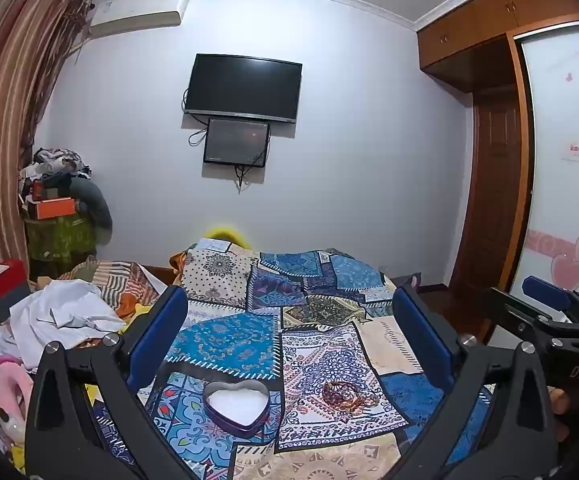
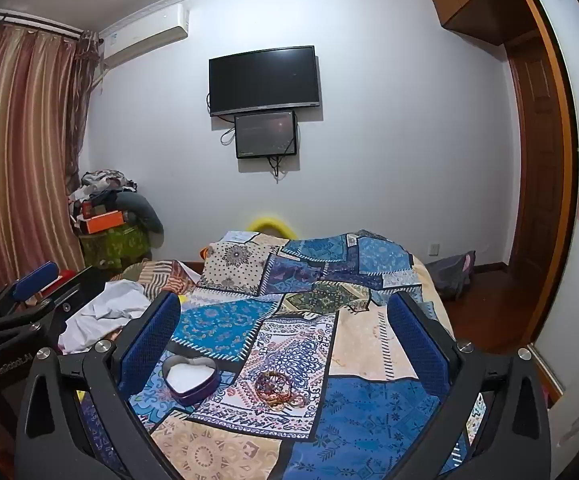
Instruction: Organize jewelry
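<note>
While both claws hang above the bed, I see the jewelry pile low and centre in the right wrist view, with the heart-shaped tin just left of it. My right claw looks nearer. My left claw and right both gape wide, empty.

A bed with a patchwork blanket holds a heart box, bracelets beside it, and white cloth at its left edge.
</note>
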The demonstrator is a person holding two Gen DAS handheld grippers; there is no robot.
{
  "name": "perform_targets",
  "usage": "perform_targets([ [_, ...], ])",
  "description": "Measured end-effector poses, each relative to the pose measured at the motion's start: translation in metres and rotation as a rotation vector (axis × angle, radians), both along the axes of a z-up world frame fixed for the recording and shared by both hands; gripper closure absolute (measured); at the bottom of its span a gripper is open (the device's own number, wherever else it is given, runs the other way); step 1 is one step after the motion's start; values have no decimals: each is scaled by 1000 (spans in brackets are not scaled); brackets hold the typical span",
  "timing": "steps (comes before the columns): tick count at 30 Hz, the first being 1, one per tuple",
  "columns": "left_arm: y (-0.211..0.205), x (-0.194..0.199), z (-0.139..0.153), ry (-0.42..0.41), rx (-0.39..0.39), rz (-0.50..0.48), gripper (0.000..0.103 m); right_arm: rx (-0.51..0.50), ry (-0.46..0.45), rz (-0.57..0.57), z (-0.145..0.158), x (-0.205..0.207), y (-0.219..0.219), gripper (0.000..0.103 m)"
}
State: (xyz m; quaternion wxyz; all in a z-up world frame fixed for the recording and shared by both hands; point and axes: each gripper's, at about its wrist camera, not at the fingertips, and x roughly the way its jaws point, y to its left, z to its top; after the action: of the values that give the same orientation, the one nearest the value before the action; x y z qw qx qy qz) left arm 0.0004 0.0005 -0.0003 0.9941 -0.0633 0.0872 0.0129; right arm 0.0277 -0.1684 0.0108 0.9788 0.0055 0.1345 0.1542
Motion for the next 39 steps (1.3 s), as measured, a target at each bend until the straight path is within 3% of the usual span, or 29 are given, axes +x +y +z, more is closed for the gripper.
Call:
perform_targets([
  [39, -1, -3, 1, 17, 13, 3, 0, 12, 4, 0, 3, -5, -2, 0],
])
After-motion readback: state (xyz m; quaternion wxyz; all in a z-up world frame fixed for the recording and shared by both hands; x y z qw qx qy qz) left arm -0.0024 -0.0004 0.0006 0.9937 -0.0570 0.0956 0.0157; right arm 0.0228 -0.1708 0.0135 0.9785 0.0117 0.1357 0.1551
